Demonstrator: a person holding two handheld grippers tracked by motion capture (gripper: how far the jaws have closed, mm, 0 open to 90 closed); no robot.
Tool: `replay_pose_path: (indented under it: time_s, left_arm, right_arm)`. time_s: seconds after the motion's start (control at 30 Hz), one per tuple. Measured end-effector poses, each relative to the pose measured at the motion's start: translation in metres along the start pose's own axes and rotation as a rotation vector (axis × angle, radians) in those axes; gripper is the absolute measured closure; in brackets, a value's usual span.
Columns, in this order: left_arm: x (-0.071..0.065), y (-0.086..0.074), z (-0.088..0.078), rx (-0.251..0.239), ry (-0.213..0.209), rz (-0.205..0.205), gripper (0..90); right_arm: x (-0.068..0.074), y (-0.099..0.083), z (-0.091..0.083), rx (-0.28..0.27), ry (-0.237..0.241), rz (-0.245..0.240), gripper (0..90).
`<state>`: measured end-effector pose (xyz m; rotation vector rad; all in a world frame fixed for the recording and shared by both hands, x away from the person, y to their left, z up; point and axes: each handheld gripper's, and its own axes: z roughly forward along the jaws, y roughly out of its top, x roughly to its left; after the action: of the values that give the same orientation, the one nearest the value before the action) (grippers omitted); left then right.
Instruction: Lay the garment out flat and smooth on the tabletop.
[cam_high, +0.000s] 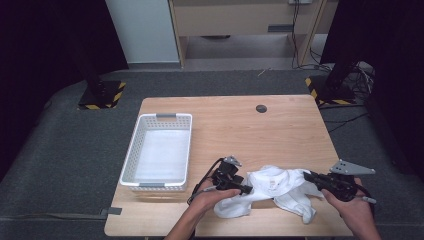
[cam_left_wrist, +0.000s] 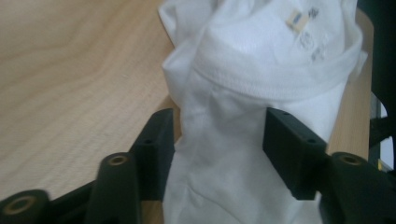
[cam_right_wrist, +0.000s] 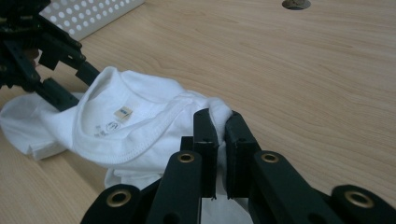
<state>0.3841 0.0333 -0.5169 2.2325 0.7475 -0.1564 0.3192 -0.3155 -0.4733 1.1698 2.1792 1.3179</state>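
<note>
One wooden table (cam_high: 280, 125) on grey carpet, with one white basket (cam_high: 159, 150) on its left side, one white shirt (cam_high: 280, 187) near the front edge, and two grippers. The shirt's all bunched up, so its sleeves are hard to pick out. It's stretched between the tools: the right gripper (cam_right_wrist: 219, 122) is clamped on a fold, and the left gripper (cam_left_wrist: 219, 135) has cloth between part-open jaws, but I can't tell if they're pressing.

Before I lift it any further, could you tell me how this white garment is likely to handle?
Probably floppy: the white garment lies crumpled and folds between the tools. Likely light, since the right tool pinches just a thin fold. Unheld parts would probably sag and drag on the table.
</note>
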Motion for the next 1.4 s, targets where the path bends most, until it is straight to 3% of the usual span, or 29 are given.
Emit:
replay_pose_path:
  time_s: [0.17,0.23,0.3,0.4,0.5,0.77,0.9,1.07,1.2,1.4]
  left_arm:
    - [0.004,-0.001,0.007,0.014,-0.013,0.010,37.3]
    - [0.004,0.000,0.008,0.024,-0.028,0.021,44.6]
    - [0.001,0.001,0.009,0.051,-0.024,0.050,57.7]
    - [-0.003,0.000,0.008,0.082,-0.032,0.049,79.0]
    - [-0.007,0.001,0.002,0.065,-0.018,0.038,85.2]
    - [-0.020,0.020,-0.047,-0.048,0.076,0.028,86.9]
    - [-0.018,0.032,-0.061,-0.081,0.122,0.012,86.8]
    - [-0.001,0.054,-0.072,-0.149,0.204,-0.031,86.6]
    - [0.012,0.066,-0.074,-0.157,0.261,-0.041,86.7]
    - [0.033,0.087,-0.071,-0.150,0.308,-0.076,86.6]
  right_arm:
    - [-0.004,-0.001,0.005,0.008,-0.004,0.013,85.5]
    - [-0.004,-0.002,0.007,0.008,-0.002,0.016,85.5]
    - [-0.004,-0.003,0.008,0.007,-0.001,0.021,85.5]
    - [-0.003,-0.002,0.008,0.006,0.002,0.023,85.5]
    - [0.000,0.003,0.005,0.004,0.007,0.015,85.5]
    - [0.006,0.027,-0.008,-0.031,0.008,-0.013,85.5]
    - [0.005,0.037,-0.005,-0.034,0.005,-0.017,85.5]
    - [-0.001,0.056,0.016,-0.019,-0.006,-0.030,85.5]
    - [-0.008,0.069,0.029,-0.009,-0.022,-0.033,85.5]
    - [-0.022,0.092,0.056,0.013,-0.059,-0.027,85.5]
